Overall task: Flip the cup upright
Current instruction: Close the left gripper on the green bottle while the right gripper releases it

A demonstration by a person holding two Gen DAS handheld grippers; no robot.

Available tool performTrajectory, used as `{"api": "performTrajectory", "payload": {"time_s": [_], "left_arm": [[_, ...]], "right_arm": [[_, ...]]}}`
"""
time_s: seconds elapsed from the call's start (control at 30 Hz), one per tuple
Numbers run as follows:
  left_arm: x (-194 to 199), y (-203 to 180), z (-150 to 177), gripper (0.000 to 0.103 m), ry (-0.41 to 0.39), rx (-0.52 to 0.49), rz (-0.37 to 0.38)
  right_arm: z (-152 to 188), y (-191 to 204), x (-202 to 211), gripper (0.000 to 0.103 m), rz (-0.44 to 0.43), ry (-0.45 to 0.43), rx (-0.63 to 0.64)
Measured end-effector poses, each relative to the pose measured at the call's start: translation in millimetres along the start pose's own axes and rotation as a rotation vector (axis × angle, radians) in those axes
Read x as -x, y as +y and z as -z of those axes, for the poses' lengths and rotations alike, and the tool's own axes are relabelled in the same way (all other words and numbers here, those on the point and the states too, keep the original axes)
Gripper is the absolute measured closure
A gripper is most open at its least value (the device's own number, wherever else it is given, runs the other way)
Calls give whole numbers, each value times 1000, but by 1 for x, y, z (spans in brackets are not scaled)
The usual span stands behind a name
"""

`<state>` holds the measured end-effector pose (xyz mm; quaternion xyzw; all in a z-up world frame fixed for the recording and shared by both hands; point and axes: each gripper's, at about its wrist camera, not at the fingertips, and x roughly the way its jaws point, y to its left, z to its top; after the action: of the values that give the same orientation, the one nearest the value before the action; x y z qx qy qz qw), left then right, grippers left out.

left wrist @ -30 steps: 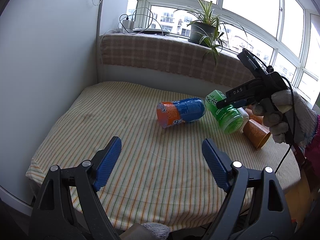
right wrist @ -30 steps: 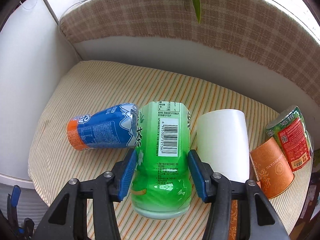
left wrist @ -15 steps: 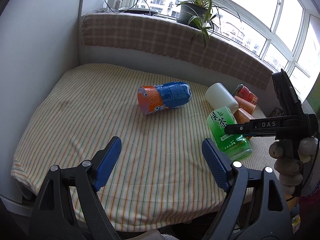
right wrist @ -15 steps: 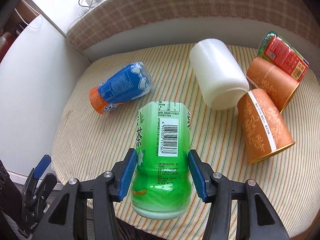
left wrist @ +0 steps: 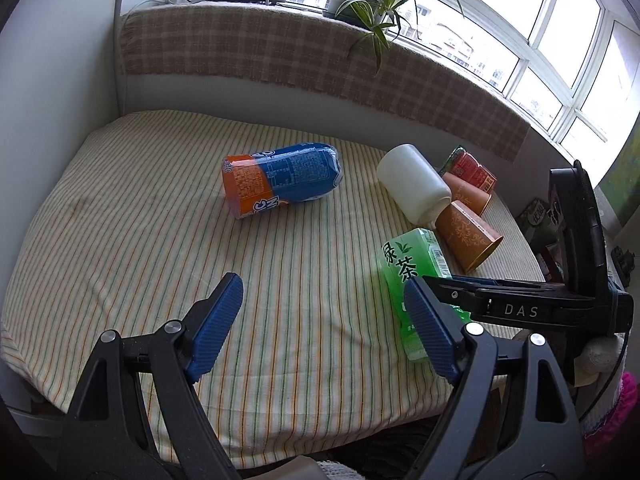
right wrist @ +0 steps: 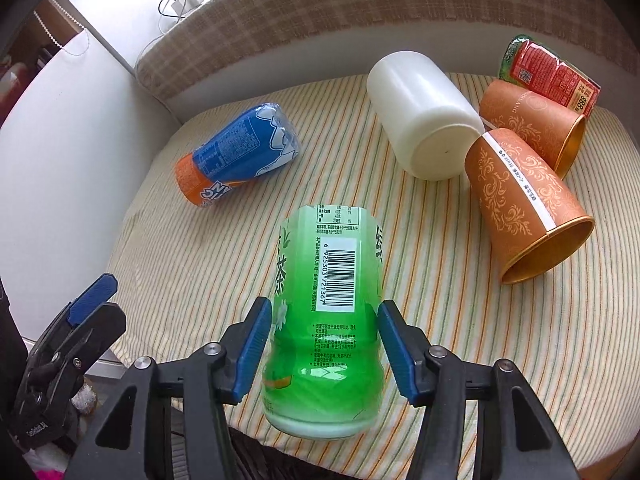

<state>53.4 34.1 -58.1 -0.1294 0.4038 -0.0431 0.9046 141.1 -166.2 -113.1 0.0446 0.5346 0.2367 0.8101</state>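
Right gripper (right wrist: 320,348) clamped on green tea cup (right wrist: 326,320), blue pads pressing both sides of its body, jaws closed to cup width. Cup sits near the front edge of the striped table (left wrist: 140,208), in front of the white cup (right wrist: 424,116), far end tipped up; can't tell if it touches the cloth. Step looks like mid-flip: grasp done, rotation under way. Next move calls for turning the wrist until the cup stands on its base, then releasing. Left gripper (left wrist: 324,328) wide open, holding nothing, hovering above the table left of the green tea cup.
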Motion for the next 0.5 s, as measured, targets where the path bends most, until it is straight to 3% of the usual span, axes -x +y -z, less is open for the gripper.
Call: {"api": "performTrajectory", "payload": {"time_s": [0.17,0.33,0.5], "left_arm": [[-7,-5,-6,18,25,14,14],[-25,-8,-11,18,119,38,84],[-46,-16,-21,18,227,76,181]], "right_arm": [[10,0,27,32,42,-110,46],[27,-7,57,19,128,-239,72],[51,-18,83,17,222,-354,90]]}}
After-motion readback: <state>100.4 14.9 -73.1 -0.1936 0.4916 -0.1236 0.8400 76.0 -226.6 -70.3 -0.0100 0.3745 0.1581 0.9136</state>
